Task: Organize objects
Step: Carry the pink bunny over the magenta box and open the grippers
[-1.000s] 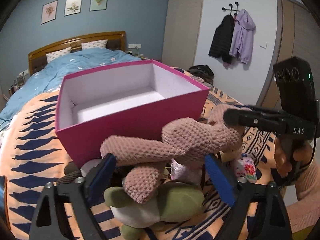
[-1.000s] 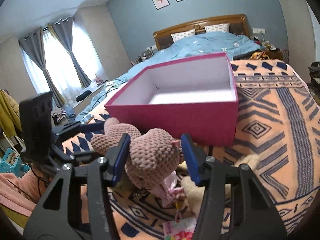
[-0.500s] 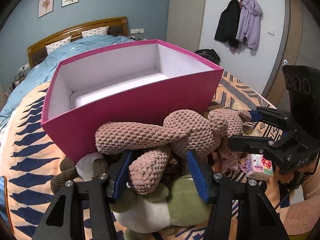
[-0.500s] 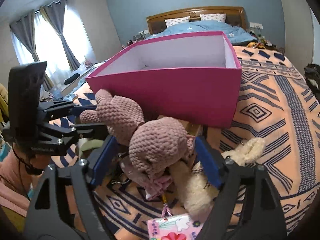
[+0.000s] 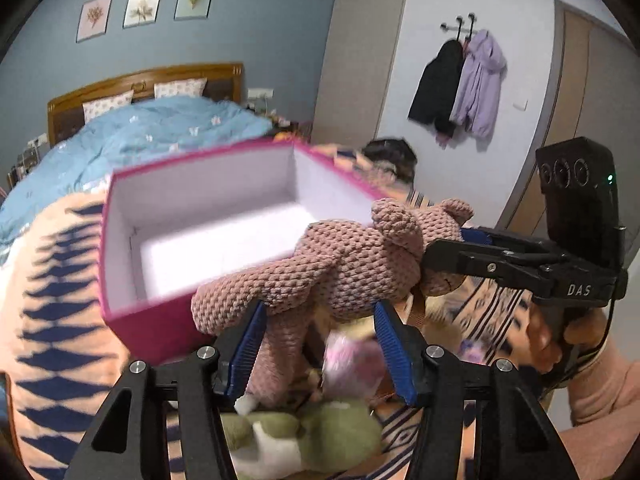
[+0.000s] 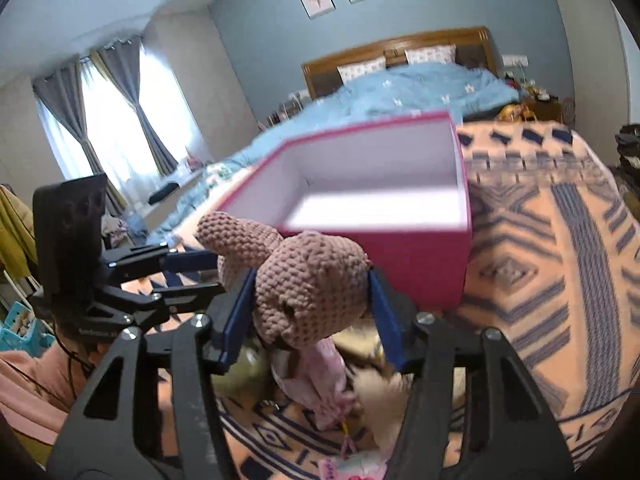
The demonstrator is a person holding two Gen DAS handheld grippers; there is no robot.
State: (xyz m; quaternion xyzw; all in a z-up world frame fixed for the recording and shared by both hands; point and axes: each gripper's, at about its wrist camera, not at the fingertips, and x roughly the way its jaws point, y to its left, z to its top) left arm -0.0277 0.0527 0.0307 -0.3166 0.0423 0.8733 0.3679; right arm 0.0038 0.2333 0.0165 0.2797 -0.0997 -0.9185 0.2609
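Your right gripper [image 5: 442,242], marked "DAS", clamps the knitted toy's [image 5: 340,264] head; your left gripper [image 5: 320,348] grasps its legs, body lying sideways.

I see a bedroom with blue-grey walls [image 5: 260,28] and three framed botanical prints [image 5: 144,8] above a wooden headboard [image 6: 400,50]. A pale blue duvet [image 5: 140,136] covers the bed. Grey curtains [image 6: 148,120] frame a bright window [image 6: 112,120] on the far side. Two jackets [image 5: 460,84] hang from wall hooks beside a wooden door [image 5: 580,92]
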